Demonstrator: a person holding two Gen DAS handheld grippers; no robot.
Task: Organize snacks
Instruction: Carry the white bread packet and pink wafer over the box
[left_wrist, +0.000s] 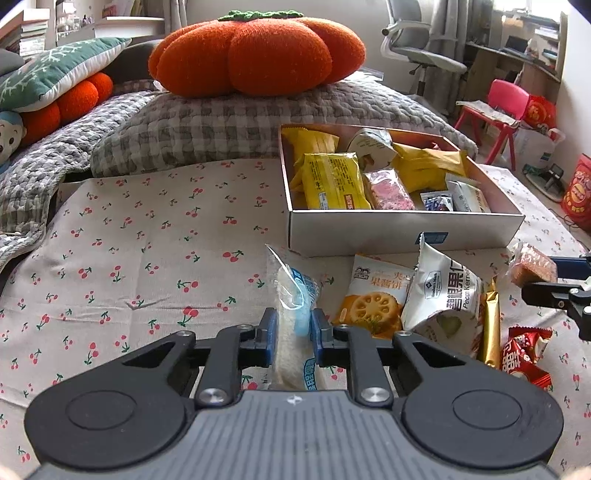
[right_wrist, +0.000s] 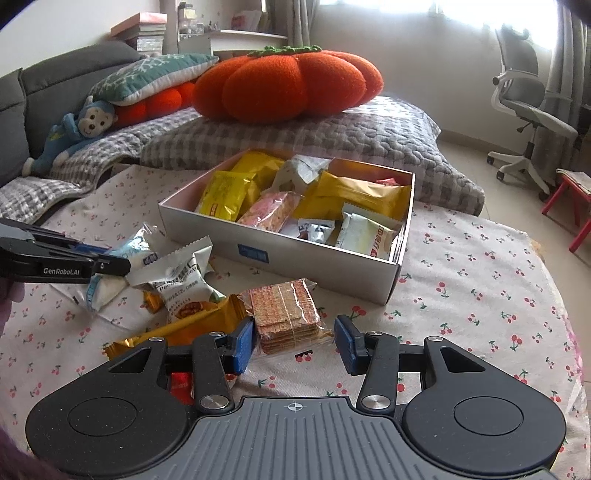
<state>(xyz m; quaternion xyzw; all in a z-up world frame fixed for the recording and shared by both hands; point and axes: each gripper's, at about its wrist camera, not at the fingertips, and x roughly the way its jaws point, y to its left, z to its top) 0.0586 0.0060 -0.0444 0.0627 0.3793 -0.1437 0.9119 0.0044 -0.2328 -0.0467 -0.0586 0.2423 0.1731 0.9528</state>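
An open silver box holding several snack packets sits on the cherry-print cloth. My left gripper is shut on a white and blue clear-wrapped packet, its blue pads pressing both sides. The right wrist view shows that gripper at the left edge with the packet hanging from it. My right gripper is shut on a clear-wrapped stack of orange crackers, just in front of the box. In the left wrist view the right gripper holds the crackers at the far right.
Loose snacks lie in front of the box: a white pecan bag, an orange biscuit packet, a gold bar and red candy packets. A pumpkin cushion tops the checked quilt behind. An office chair stands on the floor.
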